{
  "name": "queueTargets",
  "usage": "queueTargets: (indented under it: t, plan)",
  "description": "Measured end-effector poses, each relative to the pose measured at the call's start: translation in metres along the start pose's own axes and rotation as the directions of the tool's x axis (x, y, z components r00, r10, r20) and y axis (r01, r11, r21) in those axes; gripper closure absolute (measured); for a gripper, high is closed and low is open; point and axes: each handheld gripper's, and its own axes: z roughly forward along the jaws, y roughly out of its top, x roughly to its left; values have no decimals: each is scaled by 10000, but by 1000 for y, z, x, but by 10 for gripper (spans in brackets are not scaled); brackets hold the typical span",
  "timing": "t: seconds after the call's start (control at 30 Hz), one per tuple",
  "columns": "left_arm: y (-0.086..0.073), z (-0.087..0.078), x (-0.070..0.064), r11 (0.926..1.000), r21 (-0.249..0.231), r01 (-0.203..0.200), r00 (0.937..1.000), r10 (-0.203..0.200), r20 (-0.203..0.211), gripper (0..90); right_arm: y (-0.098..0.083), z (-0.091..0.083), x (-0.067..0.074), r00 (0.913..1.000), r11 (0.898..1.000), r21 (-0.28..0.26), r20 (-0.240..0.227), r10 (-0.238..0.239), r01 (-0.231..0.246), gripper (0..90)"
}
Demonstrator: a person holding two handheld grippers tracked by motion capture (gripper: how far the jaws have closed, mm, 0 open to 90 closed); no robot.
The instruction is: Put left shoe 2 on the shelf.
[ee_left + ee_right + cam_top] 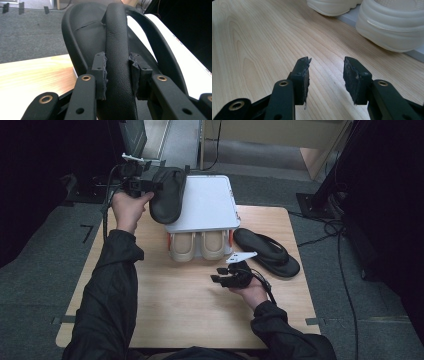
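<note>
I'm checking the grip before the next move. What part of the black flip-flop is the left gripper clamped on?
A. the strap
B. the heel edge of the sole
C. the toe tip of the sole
A: in the left gripper view the left gripper has its pads pressed on both sides of the black flip-flop's strap.

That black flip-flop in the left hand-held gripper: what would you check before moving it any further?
1. Grip: left hand-held gripper has both pads pressed on the strap of the black flip-flop: ok.
2. Flip-flop lifted clear of the table: ok.
3. Strap's anchoring in the sole: cannot tell.
4. Second flip-flop lying flat on the table: ok.
5. Right hand-held gripper open, holding nothing: ok.
6. Beige shoes sit under the white lid; room for the flip-flop: cannot tell.
</note>
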Motion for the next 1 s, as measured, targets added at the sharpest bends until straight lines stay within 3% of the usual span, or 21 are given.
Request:
queueTargets:
  t: [0.27,0.43,0.73,0.83,1.0]
  plan:
    - [-6,20,-11,9996,249,-116,9994,107,325,689,-4,-3,-1,9999,10000,-81,158,40,-39,562]
    - [-9,27,-15,9989,377,-265,9992,254,293,686,-6,-4,-1,9997,9999,-38,217,99,-98,562]
    - [-11,25,-16,9983,483,-332,9981,306,538,656,-7,-4,-2,9996,9999,-47,253,104,-103,562]
    - [-10,20,-15,9981,448,-426,9967,394,708,582,-7,-4,-3,9996,9999,-45,258,97,-96,562]
    - [-9,6,-12,9984,235,-507,9964,490,688,554,-7,-3,-2,9996,9999,8,268,115,-116,562]
